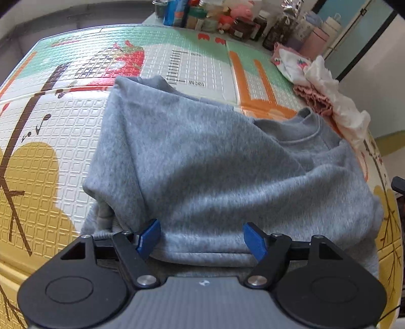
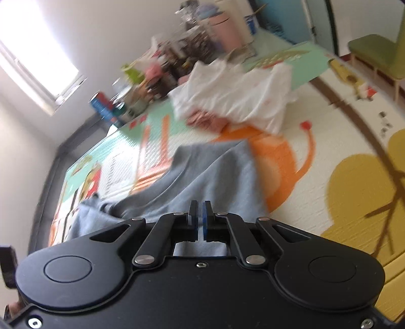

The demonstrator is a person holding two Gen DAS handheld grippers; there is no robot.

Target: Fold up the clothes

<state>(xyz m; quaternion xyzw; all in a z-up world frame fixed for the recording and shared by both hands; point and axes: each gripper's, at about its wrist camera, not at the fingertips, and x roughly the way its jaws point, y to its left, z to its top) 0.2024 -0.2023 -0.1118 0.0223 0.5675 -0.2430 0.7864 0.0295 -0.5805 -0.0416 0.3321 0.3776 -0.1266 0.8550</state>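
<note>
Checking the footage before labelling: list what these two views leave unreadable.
- Left wrist view: sweatshirt hem under the left tool, hidden by its body.
- Right wrist view: motion blur; whether the shut right tool pinches fabric is unclear.
- Bottles at the mat's far edge: labels too small.

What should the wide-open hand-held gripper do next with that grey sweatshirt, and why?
Probably close the left hand-held gripper on the grey sweatshirt: its blue fingers straddle the near hem, open, while the right hand-held gripper looks shut on the cloth.

The play mat (image 1: 63, 141) lay bare left of the grey sweatshirt (image 1: 202, 157); a clothes pile (image 1: 319, 86) and bottles (image 1: 253, 22) blocked the far right side.
</note>
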